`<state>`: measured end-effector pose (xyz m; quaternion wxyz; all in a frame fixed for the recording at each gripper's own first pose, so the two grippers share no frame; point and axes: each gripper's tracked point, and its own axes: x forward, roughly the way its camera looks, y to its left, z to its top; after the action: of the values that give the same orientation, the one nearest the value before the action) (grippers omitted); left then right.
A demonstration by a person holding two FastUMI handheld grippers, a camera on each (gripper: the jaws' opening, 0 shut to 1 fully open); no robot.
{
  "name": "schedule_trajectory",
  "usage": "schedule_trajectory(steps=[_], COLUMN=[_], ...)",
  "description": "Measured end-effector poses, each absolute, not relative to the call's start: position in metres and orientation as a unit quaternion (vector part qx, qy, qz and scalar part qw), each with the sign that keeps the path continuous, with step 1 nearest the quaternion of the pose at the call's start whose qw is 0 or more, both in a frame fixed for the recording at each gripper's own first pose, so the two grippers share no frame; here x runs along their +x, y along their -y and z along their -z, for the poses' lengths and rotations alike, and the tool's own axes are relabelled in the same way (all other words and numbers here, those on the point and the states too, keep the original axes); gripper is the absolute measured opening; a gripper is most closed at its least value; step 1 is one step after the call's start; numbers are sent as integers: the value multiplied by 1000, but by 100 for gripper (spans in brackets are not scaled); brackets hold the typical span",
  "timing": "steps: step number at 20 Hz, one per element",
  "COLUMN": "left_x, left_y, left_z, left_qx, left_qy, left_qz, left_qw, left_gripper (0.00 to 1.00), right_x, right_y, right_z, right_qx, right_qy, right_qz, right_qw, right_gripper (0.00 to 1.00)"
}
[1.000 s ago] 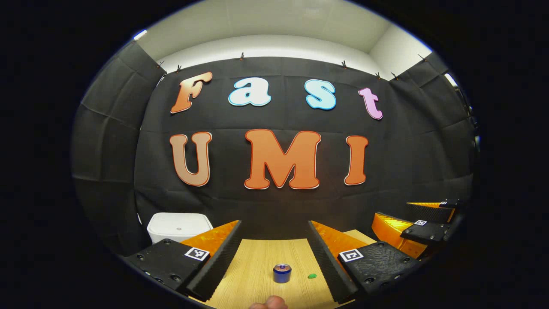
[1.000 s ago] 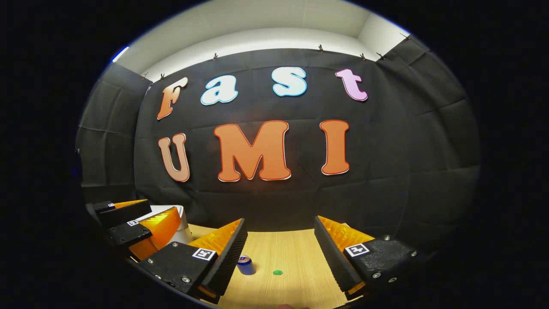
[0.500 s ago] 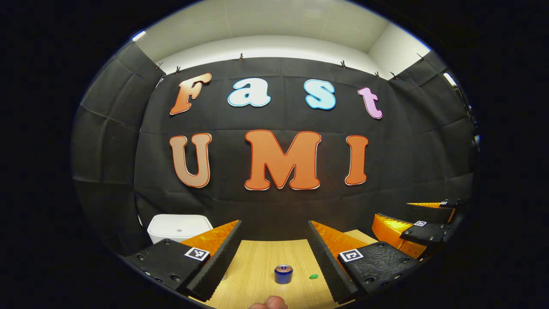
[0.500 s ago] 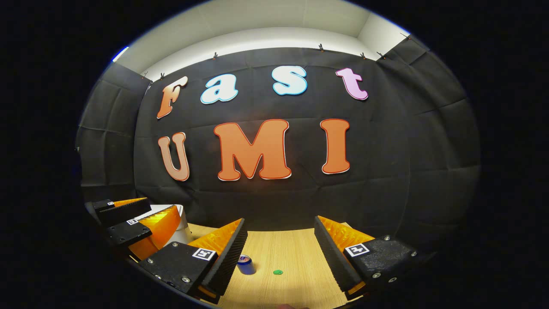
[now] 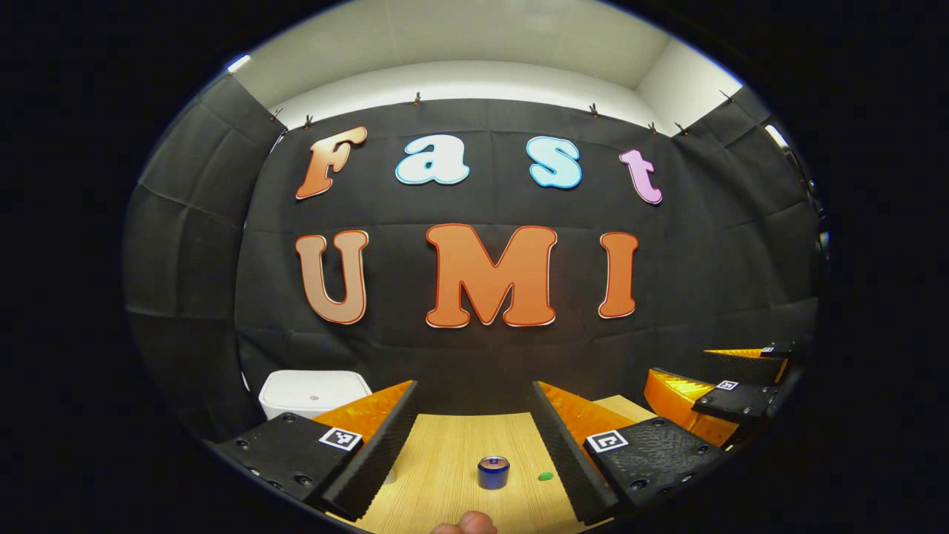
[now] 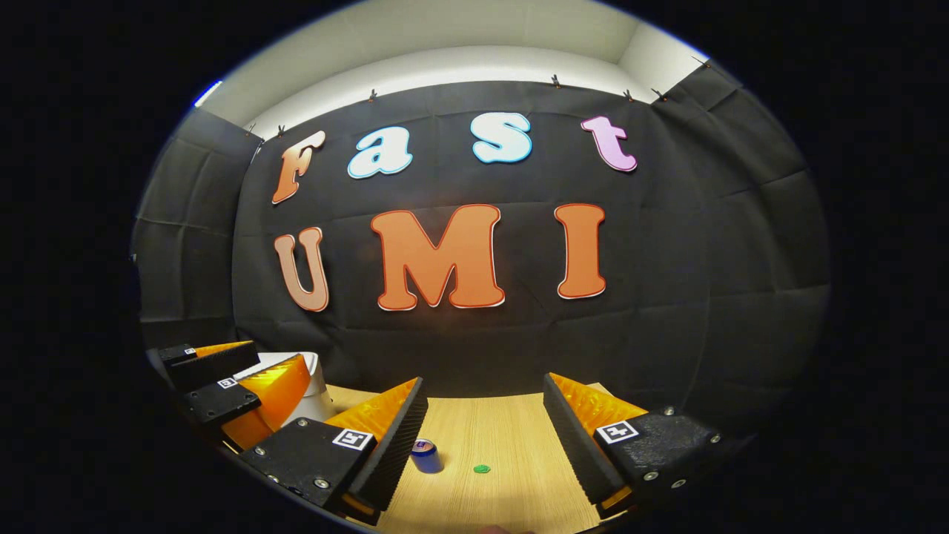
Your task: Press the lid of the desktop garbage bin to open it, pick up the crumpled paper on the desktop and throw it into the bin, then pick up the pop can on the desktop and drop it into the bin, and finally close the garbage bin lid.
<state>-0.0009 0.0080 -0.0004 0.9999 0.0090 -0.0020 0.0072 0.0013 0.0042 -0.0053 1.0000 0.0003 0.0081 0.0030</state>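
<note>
The white garbage bin (image 5: 315, 393) stands at the back left of the wooden table (image 5: 452, 452) with its lid down. A blue pop can (image 5: 493, 472) stands upright on the table, ahead of and between the fingers of my open left gripper (image 5: 474, 386). A pale rounded thing (image 5: 465, 523) peeks in at the bottom edge; I cannot tell what it is. In the right gripper view, the can (image 6: 424, 455) sits just beside the left finger of my open right gripper (image 6: 483, 380), which holds nothing. The bin (image 6: 317, 397) is partly hidden behind the left gripper (image 6: 280, 354).
A small green speck (image 5: 546, 476) lies on the table just right of the can, and it is also seen as the green speck (image 6: 482, 469). The right gripper (image 5: 678, 363) hovers at the right side. The black cloth wall closes off the table's far edge.
Almost nothing: the left gripper view has drifted slightly, so the can and the bin sit a touch further right. Both grippers stay open and hovering.
</note>
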Motion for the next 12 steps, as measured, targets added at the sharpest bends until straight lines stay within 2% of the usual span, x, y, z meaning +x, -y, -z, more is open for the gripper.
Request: schedule_trajectory(steps=[12], left_x=[-3], left_y=[-11], left_z=[0], left_qx=[8], left_qy=[3], left_qz=[-12], left_qw=[1000], left_gripper=[93], right_x=[2], right_y=[-4], right_z=[9], right_qx=[0], right_qy=[-15], right_qz=[-4], right_qw=[1000], right_gripper=[93])
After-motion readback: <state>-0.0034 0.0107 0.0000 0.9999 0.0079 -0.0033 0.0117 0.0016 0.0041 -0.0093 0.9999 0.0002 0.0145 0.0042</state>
